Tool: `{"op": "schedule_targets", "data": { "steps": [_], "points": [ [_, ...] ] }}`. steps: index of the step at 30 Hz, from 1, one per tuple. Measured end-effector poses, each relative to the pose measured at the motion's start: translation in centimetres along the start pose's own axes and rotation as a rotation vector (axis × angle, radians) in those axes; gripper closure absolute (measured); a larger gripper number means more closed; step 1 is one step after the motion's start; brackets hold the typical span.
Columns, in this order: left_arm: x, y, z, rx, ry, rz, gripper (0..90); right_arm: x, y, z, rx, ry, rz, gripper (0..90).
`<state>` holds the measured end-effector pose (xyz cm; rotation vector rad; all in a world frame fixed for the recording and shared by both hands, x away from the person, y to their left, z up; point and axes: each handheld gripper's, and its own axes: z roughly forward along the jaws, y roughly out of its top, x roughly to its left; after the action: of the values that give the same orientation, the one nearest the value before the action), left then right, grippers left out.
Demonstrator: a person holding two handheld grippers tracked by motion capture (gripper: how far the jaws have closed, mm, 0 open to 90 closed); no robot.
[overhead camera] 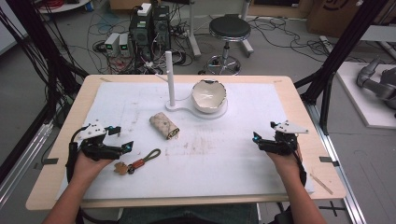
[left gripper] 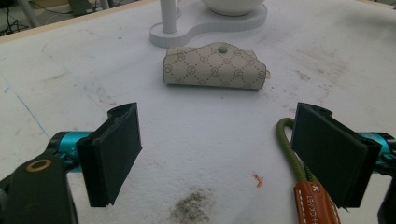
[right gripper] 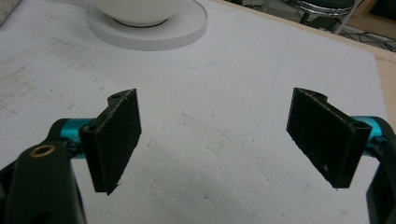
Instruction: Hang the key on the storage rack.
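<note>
- The left gripper hovers at the left edge of the white foam mat, well left of the white stand. Its jaws are wide apart with nothing between them, which suits lining up a pick.
- The green cord key strap lies flat on the mat just right of that gripper, down and left of the stand. Its tan leather tab carries stamped letters that seem to read "HICKAST", partly hidden by a jaw.
- The monogram key pouch lies snapped shut, just below and left of the stand and apart from the strap. Its repeated printed emblem is too small to read.
- The stand's upright peg looks meant for hanging a looped thing.
- The white bowl sits on the stand's round pad, right of the peg.
- The right gripper waits far right of the stand, jaws spread and empty.
</note>
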<state>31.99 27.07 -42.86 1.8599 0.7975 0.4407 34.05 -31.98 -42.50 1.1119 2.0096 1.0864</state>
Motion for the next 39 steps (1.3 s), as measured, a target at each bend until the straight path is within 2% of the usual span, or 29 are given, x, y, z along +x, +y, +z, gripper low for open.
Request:
{"op": "schedule_targets", "data": {
  "steps": [3,6,14,19,28,32,34,39],
  "points": [
    [0.1,0.0,0.1,-0.002,-0.006,-0.002,16.1,-0.1,0.0,0.2,0.006,0.002,0.0,18.1],
    [-0.1,0.0,0.4,0.017,-0.015,0.004,16.1,-0.1,-0.1,0.3,0.019,0.011,-0.002,18.1],
    [-0.5,0.2,0.4,0.017,-0.036,0.02,16.1,-0.1,-0.2,0.0,0.014,-0.003,0.002,18.1],
    [-0.6,0.0,0.3,0.019,-0.052,0.016,16.1,0.0,-0.2,0.2,0.023,-0.001,-0.001,18.1],
    [-1.1,-0.1,0.7,0.071,-0.083,0.035,16.1,0.0,-0.2,0.4,0.028,0.001,-0.006,18.1],
    [-1.7,-0.1,0.9,0.101,-0.105,0.054,16.1,0.0,-0.1,0.6,0.028,0.005,-0.01,18.1],
    [-2.1,-0.1,1.1,0.126,-0.117,0.08,16.1,0.0,-0.1,0.7,0.027,0.004,-0.013,18.1],
    [-2.7,-0.2,1.4,0.159,-0.138,0.098,16.1,0.2,0.0,0.8,0.029,0.006,-0.017,18.2]
  ]
}}
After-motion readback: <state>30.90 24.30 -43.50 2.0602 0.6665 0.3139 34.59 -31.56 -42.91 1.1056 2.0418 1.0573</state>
